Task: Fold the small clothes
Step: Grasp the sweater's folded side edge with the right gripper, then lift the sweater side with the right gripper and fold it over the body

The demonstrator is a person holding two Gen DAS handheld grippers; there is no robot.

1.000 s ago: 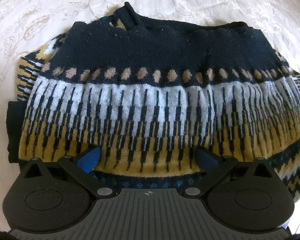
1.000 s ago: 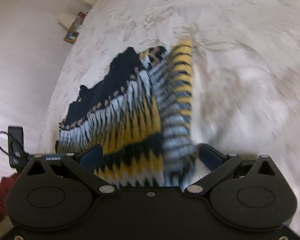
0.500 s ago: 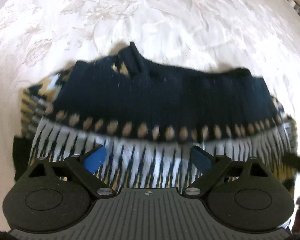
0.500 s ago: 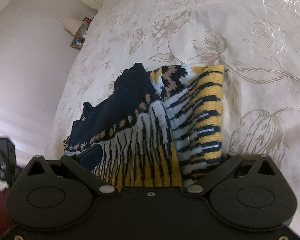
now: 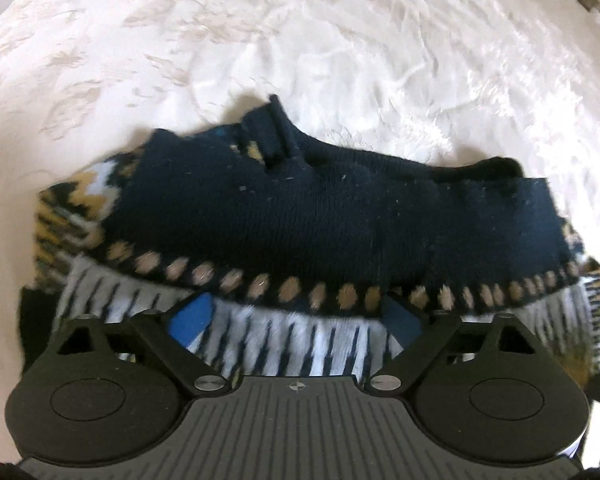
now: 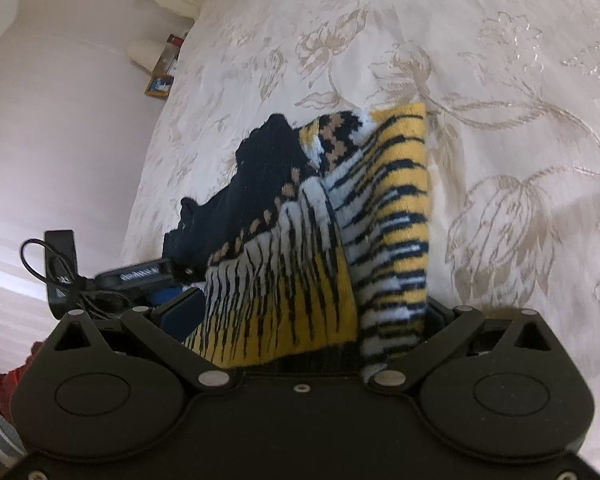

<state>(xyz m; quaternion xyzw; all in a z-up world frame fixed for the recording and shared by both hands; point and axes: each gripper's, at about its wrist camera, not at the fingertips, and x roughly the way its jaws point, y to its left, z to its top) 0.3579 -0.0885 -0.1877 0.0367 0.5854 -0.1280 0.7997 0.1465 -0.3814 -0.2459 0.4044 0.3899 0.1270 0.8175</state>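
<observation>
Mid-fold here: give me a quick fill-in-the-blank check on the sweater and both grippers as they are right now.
1. The knit sweater lies on a floral ___.
2. The band above the row of tan dots is dark ___.
3. The pads of the left gripper are colored ___.
4. The sleeve nearest the right gripper is striped black, white and ___.

Missing words: bedspread; navy; blue; yellow

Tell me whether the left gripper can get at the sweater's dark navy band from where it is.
Probably yes. The left gripper is open, its fingers spread over the white striped part, and the dark navy band of the sweater lies directly ahead with nothing between.
</observation>
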